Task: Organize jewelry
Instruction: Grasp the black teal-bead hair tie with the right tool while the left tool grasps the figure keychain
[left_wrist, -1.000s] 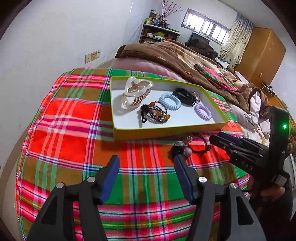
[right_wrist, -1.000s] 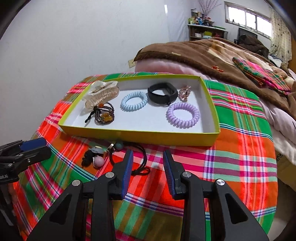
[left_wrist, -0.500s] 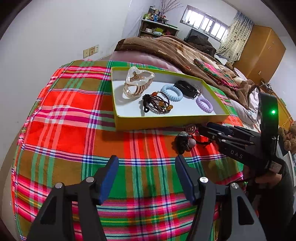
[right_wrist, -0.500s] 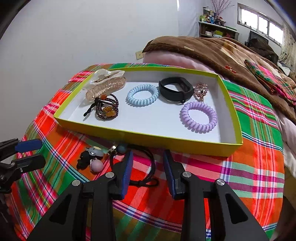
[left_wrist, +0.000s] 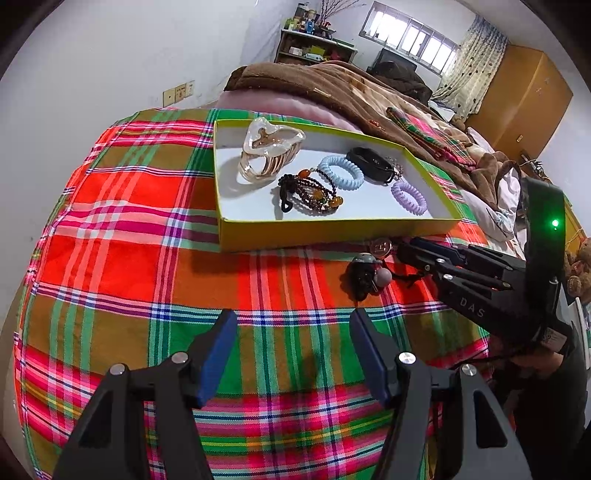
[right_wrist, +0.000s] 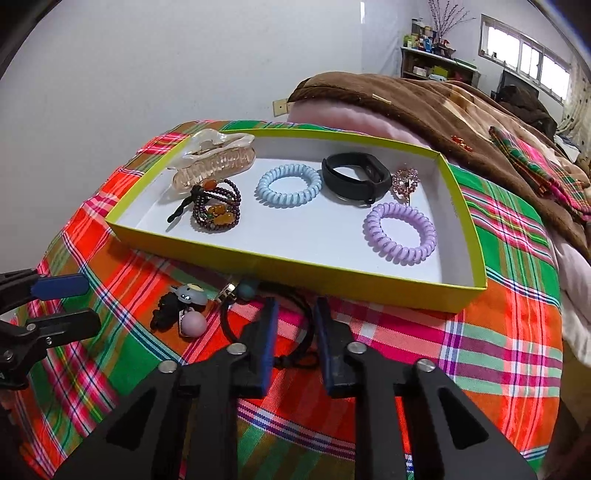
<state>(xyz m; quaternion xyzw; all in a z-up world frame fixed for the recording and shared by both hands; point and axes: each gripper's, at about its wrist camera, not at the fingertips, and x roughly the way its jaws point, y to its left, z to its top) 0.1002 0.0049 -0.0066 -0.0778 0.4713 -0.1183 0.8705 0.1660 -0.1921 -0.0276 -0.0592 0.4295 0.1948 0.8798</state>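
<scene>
Right wrist view: right gripper (right_wrist: 293, 321) fingers parted astride black cord (right_wrist: 306, 325) beside tray (right_wrist: 295, 264) edge; left gripper (left_wrist: 293, 350) fingers spread.

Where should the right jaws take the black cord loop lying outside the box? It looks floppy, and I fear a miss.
Pinch the near arc of the black cord loop, coming down from above. It lies flat on the plaid cloth, so only a thin strand rises; the right gripper already straddles that arc.

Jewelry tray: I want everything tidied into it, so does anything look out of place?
Yes. Two pieces lie outside the tray, on the plaid cloth by its near wall: a black cord bracelet, under the right gripper, and a charm hair tie left of it.
</scene>
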